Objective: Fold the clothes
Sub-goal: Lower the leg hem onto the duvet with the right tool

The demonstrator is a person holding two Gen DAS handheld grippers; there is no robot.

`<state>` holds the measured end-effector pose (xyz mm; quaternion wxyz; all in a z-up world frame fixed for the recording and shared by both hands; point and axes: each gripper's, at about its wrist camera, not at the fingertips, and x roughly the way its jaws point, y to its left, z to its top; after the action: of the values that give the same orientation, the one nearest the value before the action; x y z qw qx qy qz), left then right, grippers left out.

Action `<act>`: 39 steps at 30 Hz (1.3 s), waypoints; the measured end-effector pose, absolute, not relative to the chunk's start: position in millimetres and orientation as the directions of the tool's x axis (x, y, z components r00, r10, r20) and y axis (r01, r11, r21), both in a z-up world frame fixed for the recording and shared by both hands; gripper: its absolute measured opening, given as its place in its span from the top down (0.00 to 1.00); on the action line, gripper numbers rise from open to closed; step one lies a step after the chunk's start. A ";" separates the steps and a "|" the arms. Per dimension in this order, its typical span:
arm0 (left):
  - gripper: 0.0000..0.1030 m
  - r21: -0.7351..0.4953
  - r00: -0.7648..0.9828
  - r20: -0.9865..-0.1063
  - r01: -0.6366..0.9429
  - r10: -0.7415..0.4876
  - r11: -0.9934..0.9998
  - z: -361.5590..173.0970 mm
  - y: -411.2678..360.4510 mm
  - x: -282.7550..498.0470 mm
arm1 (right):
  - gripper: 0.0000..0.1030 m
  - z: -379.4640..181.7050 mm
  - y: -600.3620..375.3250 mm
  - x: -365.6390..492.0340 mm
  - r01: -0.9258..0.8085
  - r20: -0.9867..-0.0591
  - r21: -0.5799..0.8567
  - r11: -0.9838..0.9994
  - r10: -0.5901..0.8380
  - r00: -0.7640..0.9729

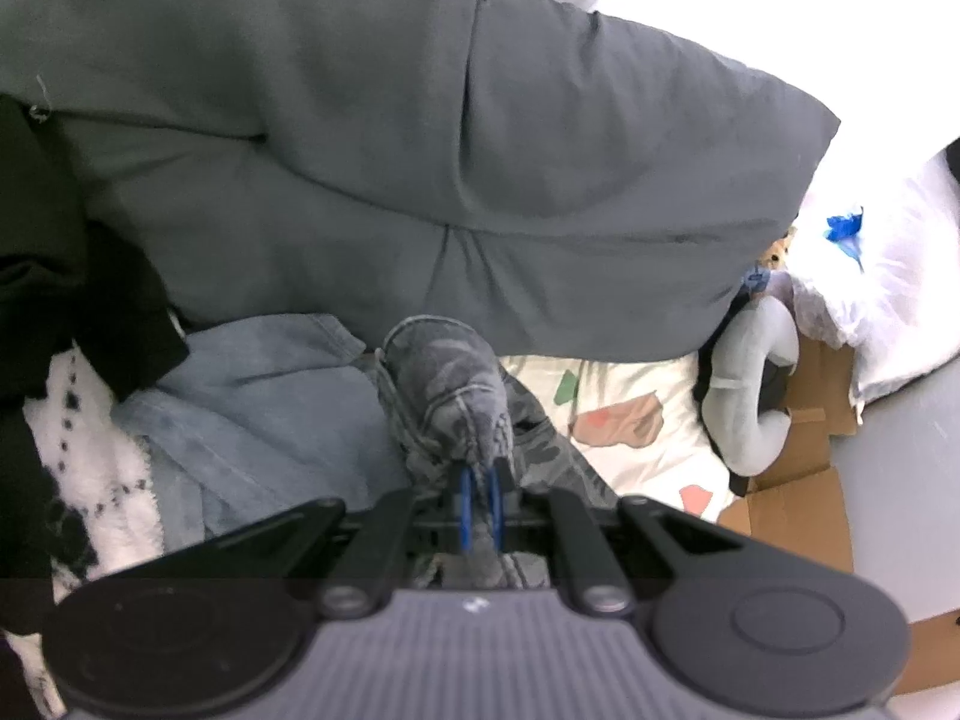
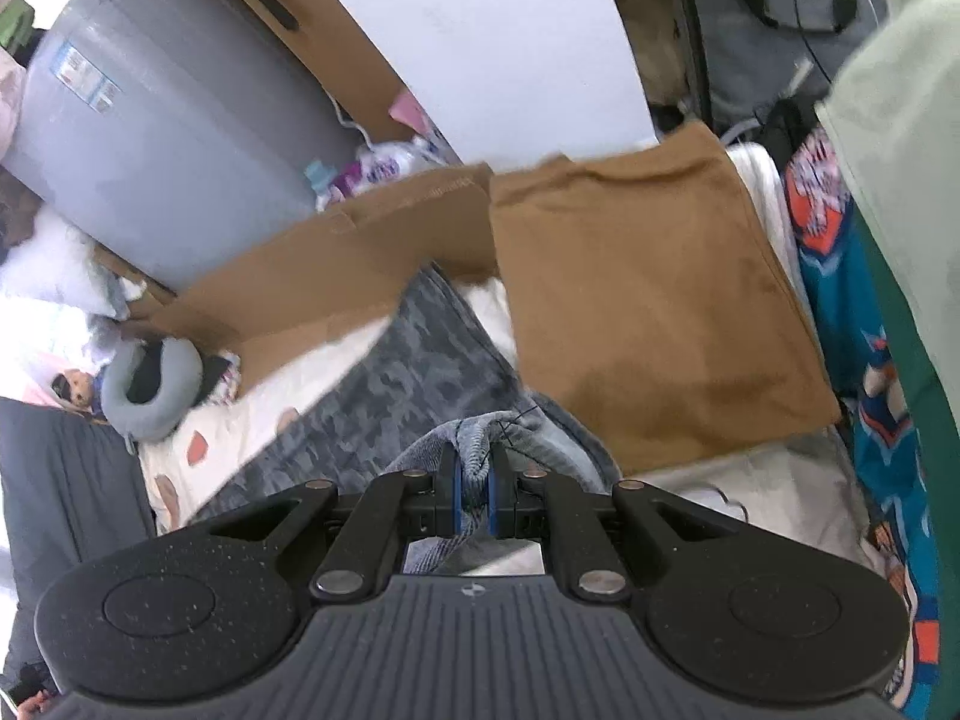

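A pair of grey camouflage-washed jeans [image 2: 414, 378] lies stretched across the patterned bed sheet [image 1: 636, 420]. In the left wrist view my left gripper [image 1: 479, 480] is shut on a bunched hem of the jeans [image 1: 456, 384], which folds up over the blue pads. My right gripper [image 2: 474, 474] is shut on another edge of the same jeans [image 2: 477, 438], with a ribbed denim fold pinched between its pads. The cloth between the two grips is lifted off the bed.
A big grey pillow [image 1: 420, 150] fills the back of the left view, with light denim [image 1: 258, 408], black and white-fleece clothes [image 1: 90, 450] at left. A folded brown garment [image 2: 648, 300], cardboard [image 2: 312, 276], a grey neck pillow [image 2: 150, 384], a grey bin [image 2: 162, 138] and a colourful blanket [image 2: 852, 312] surround the jeans.
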<state>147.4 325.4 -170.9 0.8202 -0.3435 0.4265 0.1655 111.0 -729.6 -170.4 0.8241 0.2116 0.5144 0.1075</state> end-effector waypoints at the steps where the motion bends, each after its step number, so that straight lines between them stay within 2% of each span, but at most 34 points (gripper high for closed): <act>1: 0.94 -0.416 0.575 -0.818 -0.565 -0.021 0.712 -173.0 327.2 143.0 | 0.94 -174.4 -733.4 106.4 0.049 -0.809 0.458 0.888 0.393 0.438; 5: 0.94 -0.388 0.544 -0.839 -0.574 -0.018 0.721 -187.6 336.8 117.4 | 0.94 -198.7 -748.3 78.0 0.078 -0.845 0.432 0.898 0.373 0.384; 12: 0.94 -0.342 0.487 -0.874 -0.602 -0.008 0.721 -234.4 354.6 69.5 | 0.94 -273.6 -770.3 21.1 0.175 -0.915 0.362 0.916 0.313 0.256; 19: 0.94 -0.322 0.472 -0.882 -0.604 0.002 0.729 -258.6 366.7 54.5 | 0.94 -335.6 -782.2 -29.3 0.255 -0.956 0.286 0.924 0.259 0.134; 32: 0.93 -0.239 0.449 -0.892 -0.569 0.054 0.787 -261.2 361.9 52.7 | 0.94 -398.5 -786.9 -63.0 0.293 -0.971 0.215 0.932 0.236 -0.038; 39: 0.93 -0.145 0.377 -0.919 -0.599 0.117 0.787 -301.6 356.3 57.7 | 0.94 -434.1 -781.3 -58.3 0.279 -0.972 0.187 0.942 0.219 -0.087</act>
<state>57.7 356.3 -301.6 0.7954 -0.2357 0.5109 0.2252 -58.3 -781.3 -434.1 0.6543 0.1690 0.7368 -0.0233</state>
